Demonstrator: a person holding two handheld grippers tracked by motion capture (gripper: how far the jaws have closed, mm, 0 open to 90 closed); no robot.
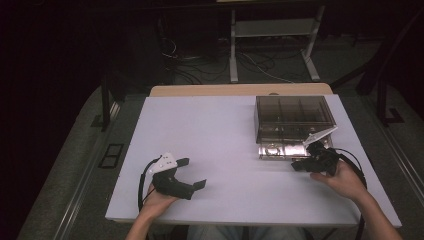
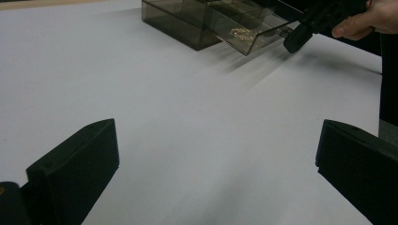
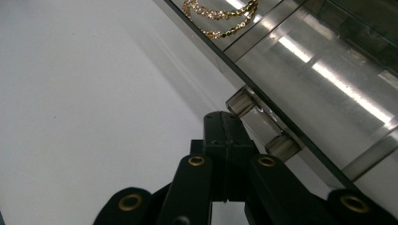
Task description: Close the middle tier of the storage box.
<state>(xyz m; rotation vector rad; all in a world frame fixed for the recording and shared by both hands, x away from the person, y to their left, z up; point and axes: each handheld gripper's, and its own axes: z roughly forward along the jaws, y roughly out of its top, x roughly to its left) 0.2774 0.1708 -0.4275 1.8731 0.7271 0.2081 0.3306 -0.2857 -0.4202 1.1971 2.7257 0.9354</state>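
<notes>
At the drawer front (image 3: 300, 75), right gripper (image 3: 224, 117) pressed together beside the handle (image 3: 263, 124), gold bracelets (image 3: 220, 16) inside, left gripper (image 1: 190, 172) agape on white table (image 1: 225, 150).

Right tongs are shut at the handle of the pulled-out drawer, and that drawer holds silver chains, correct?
Not quite: the chains in the drawer are gold, as the right gripper view shows. The right tongs are shut at the handle, as you said.

Your grippers' jaws look like matt black plastic with brass-coloured pins. The drawer box (image 1: 293, 120) is smoky, see-through glossy plastic that throws bright reflections. The chain (image 3: 220, 16) in its drawer glitters like gold-toned metal. The table (image 1: 210, 150) top is smooth, matt white.
</notes>
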